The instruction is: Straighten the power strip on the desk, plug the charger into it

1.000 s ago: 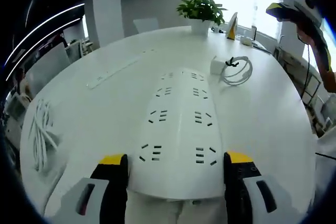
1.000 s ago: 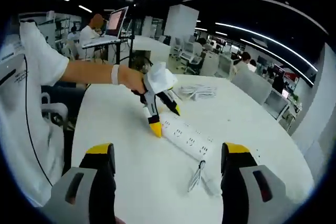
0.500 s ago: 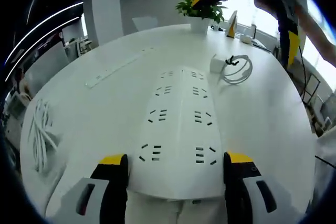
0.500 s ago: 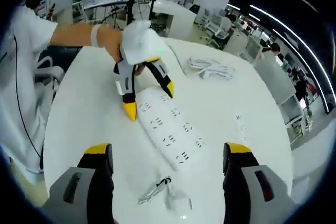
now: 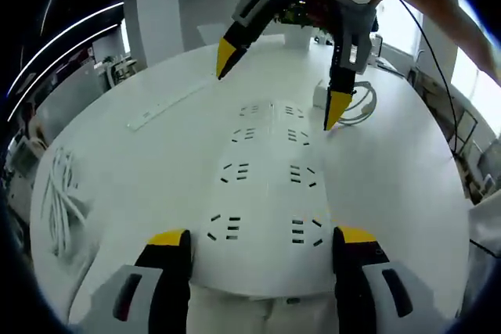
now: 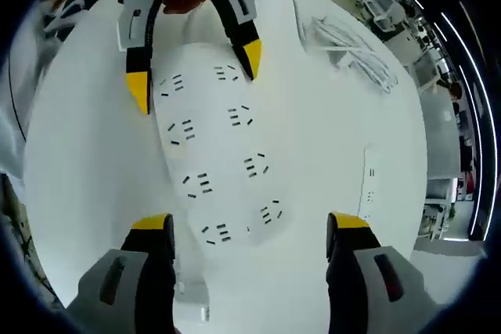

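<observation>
A wide white power strip (image 5: 266, 193) lies lengthwise on the round white desk (image 5: 407, 185). My left gripper (image 5: 262, 238) is open, its yellow-tipped jaws standing either side of the strip's near end. My right gripper (image 5: 280, 84) comes in from the far side, open, jaws spread over the strip's far end. The white charger (image 5: 323, 98) with its coiled cable (image 5: 356, 105) lies just right of that end. In the right gripper view the strip (image 6: 223, 162) runs between my right gripper (image 6: 250, 224) and the left gripper (image 6: 194, 72).
A slim second strip (image 5: 168, 103) lies at the left back, also seen as a slim strip (image 6: 369, 185). A bundle of white cable (image 5: 63, 197) rests near the desk's left edge, and shows as a cable bundle (image 6: 352, 44) too. A person's arm reaches in at top right.
The right gripper has swung in and down over the strip's far end, beside the charger. The left gripper and the strip have stayed put.
</observation>
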